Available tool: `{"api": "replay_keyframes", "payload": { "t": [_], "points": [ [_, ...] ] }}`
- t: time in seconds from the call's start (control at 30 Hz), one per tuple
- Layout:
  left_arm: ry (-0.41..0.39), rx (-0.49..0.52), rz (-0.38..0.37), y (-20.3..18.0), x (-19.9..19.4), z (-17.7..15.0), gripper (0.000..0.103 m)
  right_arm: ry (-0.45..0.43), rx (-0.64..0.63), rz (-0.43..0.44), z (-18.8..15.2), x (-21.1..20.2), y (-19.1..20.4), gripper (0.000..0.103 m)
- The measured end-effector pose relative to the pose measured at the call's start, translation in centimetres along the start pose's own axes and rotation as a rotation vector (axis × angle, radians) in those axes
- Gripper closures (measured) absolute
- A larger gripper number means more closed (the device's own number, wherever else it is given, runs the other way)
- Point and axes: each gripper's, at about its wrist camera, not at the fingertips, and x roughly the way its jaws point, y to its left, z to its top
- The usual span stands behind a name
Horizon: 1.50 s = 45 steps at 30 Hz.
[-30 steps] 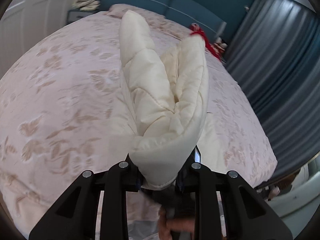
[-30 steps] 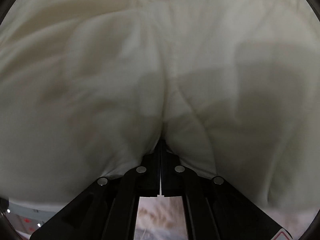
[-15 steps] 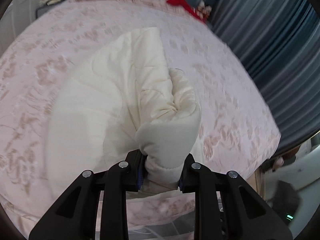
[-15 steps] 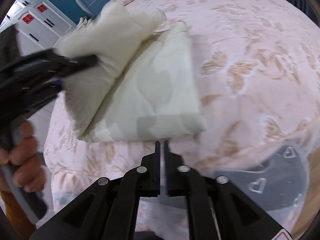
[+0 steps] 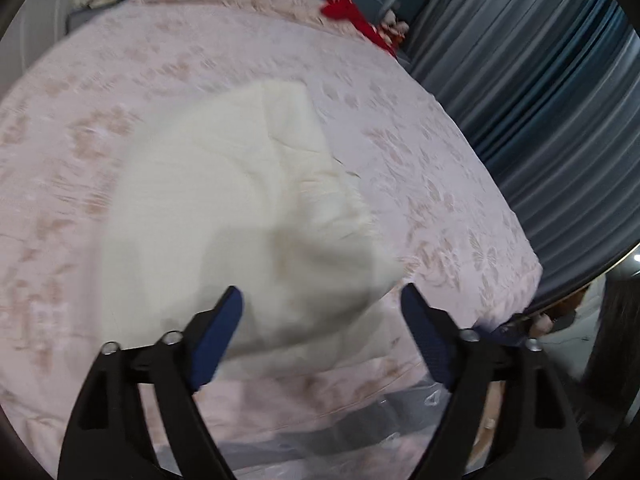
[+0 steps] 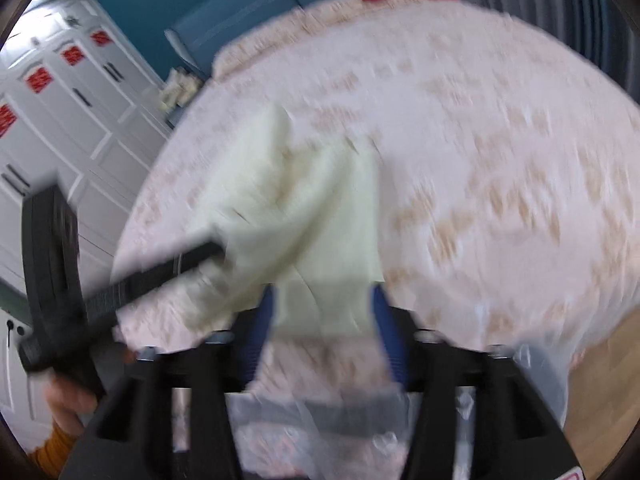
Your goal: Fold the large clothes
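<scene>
1 cream garment [image 5: 240, 208] on bed [image 5: 440, 168], near edge. Both grippers, L [image 5: 320, 320] & R [image 6: 322, 312], jaws just opened, wide, prob. gripping nothing (blurry).

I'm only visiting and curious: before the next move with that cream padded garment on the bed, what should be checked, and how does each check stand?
1. cream garment rests on the bed: ok.
2. left gripper open, jaws just opened, pads clear of the cloth: ok.
3. right gripper open, jaws just opened, nothing pinched: ok.
4. Fold tidy and flat: not ok, the top layer bulges.
5. Edges aligned: cannot tell, the pictures are blurred.
6. red item far from the garment: ok.
</scene>
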Motion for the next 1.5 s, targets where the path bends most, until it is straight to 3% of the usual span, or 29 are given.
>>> {"api": "replay_keyframes", "payload": {
  "t": [0.17,0.3,0.4,0.43,0.47,0.5,0.53,0.6,0.67,0.8,0.93,1.07,1.33,1.5],
  "points": [
    [0.039,-0.033,0.129,5.1,-1.0,-2.3,0.017,-0.014,-0.065,0.055,4.3,2.1,3.7,0.034],
    [0.124,-0.027,0.236,8.3,1.3,-4.6,0.017,0.059,-0.019,0.063,6.6,6.5,5.1,0.034],
    [0.161,-0.026,0.243,9.5,2.6,-5.6,0.018,0.137,0.029,0.043,7.2,10.1,5.0,0.035],
    [0.169,-0.018,0.251,9.7,3.0,-5.9,0.018,0.161,0.036,0.031,7.2,10.9,4.9,0.038],
    [0.168,-0.011,0.252,9.8,3.3,-6.0,0.021,0.186,0.046,0.042,6.9,11.9,4.7,0.061],
    [0.166,-0.009,0.261,9.9,3.5,-6.1,0.026,0.200,0.061,0.067,6.7,12.1,4.6,0.076],
    [0.167,-0.009,0.268,10.1,3.7,-6.1,0.029,0.199,0.082,0.087,6.6,12.0,4.2,0.079],
    [0.164,-0.031,0.270,10.6,3.7,-5.9,0.044,0.143,0.080,0.123,6.6,10.1,3.7,0.088],
    [0.166,-0.060,0.253,11.1,3.8,-5.4,0.051,0.086,0.075,0.141,6.3,7.5,3.2,0.092],
    [0.172,-0.084,0.180,10.5,3.5,-5.1,0.067,0.025,0.050,0.041,4.0,4.2,1.2,0.103],
    [0.170,-0.049,0.224,9.1,3.8,-5.3,0.069,0.053,0.070,-0.046,1.4,4.6,-1.6,0.103],
    [0.188,-0.032,0.254,8.7,4.4,-5.4,0.069,0.120,0.049,-0.115,-0.6,7.9,-2.9,0.103],
    [0.198,-0.081,0.176,8.9,2.9,-5.4,0.069,0.188,0.057,-0.153,-2.0,11.8,-4.6,0.103],
    [0.127,-0.066,0.107,7.6,-1.5,-4.7,0.070,0.208,0.064,-0.146,-2.1,13.0,-5.2,0.103]
  ]
}}
